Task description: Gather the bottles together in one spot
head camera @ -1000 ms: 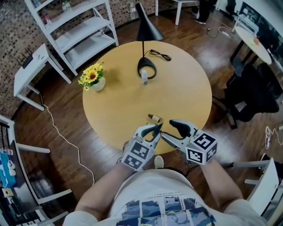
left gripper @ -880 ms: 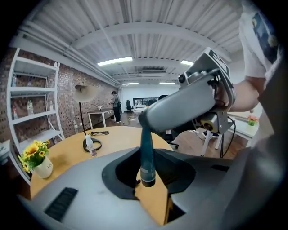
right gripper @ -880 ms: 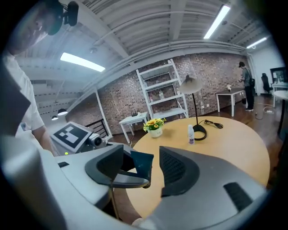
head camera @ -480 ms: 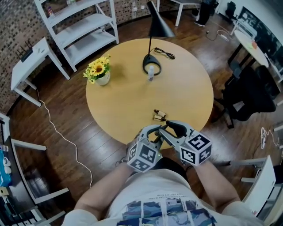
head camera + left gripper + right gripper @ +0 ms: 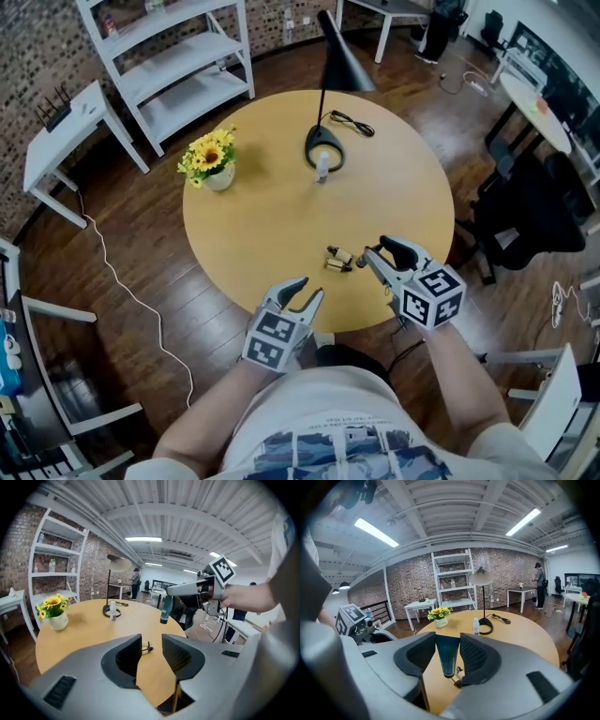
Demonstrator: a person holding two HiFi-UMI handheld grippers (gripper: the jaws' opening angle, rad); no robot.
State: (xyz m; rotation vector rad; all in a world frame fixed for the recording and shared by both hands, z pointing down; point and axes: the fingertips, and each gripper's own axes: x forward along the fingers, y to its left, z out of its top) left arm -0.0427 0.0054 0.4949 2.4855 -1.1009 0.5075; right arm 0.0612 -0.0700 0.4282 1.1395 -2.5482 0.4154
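Two small bottles (image 5: 337,259) lie on their sides, close together, on the tabletop (image 5: 253,225) toward its near edge. Right tool (image 5: 373,257) is just beside them, on their right in the head view. Left tool (image 5: 310,290) is at the tabletop rim, lower-left of them and farther off. The right hand is the nearer one.

Right tool: jaws about half apart, have just been closing, pads pressed on a teal bottle (image 5: 447,654). The bottle hangs down from the jaws, long axis near upright, clear of the tabletop. In the right gripper view its lower end sits right over the small bottles, which show just beneath and beyond it.

Left tool: jaws a little apart, have just been opening, nothing between them. Only the tabletop edge and the small bottles show through the gap.

White bottle (image 5: 322,167) stands upright at the base of the lamp (image 5: 324,134), across the tabletop and well apart from the rest.

Judgement: the gathering spot looks to be the small pair. The coming move turns on bringing the teal bottle a short way down beside the pair; risk is nudging the lying bottles so they roll. The empty left tool is free for the white bottle, which lies far ahead of it.
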